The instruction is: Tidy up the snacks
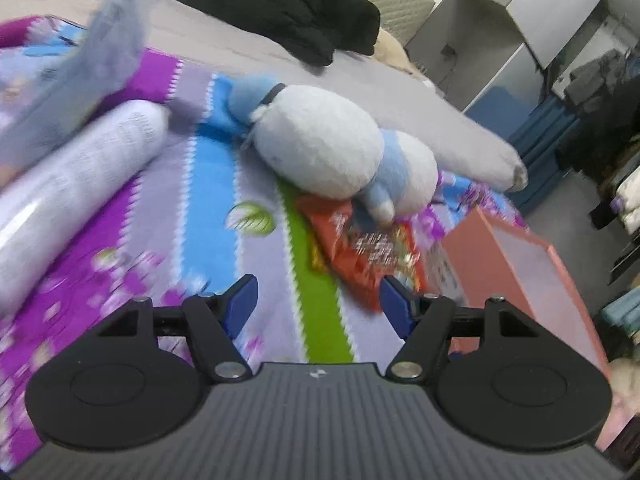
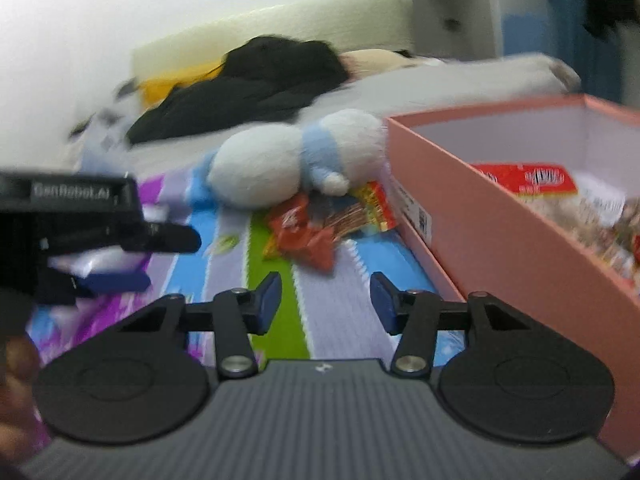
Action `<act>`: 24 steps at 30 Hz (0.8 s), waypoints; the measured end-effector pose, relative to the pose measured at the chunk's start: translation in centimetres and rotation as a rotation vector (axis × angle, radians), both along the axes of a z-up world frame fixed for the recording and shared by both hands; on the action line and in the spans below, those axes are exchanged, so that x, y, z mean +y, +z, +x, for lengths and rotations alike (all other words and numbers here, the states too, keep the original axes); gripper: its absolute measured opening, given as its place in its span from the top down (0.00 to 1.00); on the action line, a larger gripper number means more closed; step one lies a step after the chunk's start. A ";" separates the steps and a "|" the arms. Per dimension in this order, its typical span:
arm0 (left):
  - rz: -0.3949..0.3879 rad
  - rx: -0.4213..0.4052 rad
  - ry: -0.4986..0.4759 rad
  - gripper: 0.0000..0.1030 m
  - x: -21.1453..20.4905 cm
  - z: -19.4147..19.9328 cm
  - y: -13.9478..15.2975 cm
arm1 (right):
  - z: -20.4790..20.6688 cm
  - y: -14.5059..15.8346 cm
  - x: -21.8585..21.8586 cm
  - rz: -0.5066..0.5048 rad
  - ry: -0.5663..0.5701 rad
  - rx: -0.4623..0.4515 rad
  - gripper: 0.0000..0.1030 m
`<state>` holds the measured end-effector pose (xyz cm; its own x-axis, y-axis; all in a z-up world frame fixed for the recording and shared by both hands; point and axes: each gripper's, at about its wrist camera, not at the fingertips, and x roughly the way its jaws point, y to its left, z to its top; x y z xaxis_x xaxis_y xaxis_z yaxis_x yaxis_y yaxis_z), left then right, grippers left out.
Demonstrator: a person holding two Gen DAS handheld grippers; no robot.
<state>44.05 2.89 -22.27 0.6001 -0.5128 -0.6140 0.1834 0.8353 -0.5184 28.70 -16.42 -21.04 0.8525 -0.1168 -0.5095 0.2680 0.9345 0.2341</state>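
Beside the pink box (image 2: 500,236), a red-orange snack packet (image 1: 352,248) lies on a purple, blue, green and lilac striped blanket (image 1: 208,216), under a white-and-pale-blue plush toy (image 1: 332,148), with seemingly black clothing (image 1: 280,4) beyond.

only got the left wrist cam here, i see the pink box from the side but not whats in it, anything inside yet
Observer: Yes. The right wrist view looks into the pink box: a red packet lies inside, with other wrappers beside it, too blurred to name.
Operator: ok is the right gripper carrying something
Observer: No. The right gripper is open, with only the blanket showing between its fingers.
Operator: where is it pointed
Observer: Towards the loose snacks in front of the plush toy, with the box wall on its right.
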 end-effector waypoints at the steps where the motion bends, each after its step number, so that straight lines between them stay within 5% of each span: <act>1: -0.019 0.010 -0.001 0.31 -0.3 1.1 -0.5 | 0.6 -0.3 -0.3 0.029 -0.026 -0.009 0.56; 5: -0.073 0.048 -0.027 0.31 -1.8 4.9 -2.3 | 2.9 -1.5 -1.2 0.131 -0.118 -0.027 0.56; 11: -0.044 0.060 -0.083 0.34 -4.4 8.8 -4.0 | 6.0 -3.2 -3.1 0.237 -0.234 -0.020 0.56; 20: 0.037 0.050 -0.131 0.50 -7.2 11.0 -5.9 | 8.8 -4.0 -4.2 0.301 -0.304 -0.017 0.63; 24: 0.049 0.047 -0.116 0.68 -7.4 11.5 -6.6 | 9.5 -4.6 -4.7 0.331 -0.309 -0.004 0.73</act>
<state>55.50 -4.49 -28.85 0.5082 -0.5463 -0.6658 0.2571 0.8340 -0.4882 38.21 -21.12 -25.62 0.8052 -0.1978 -0.5590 0.5213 0.6853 0.5084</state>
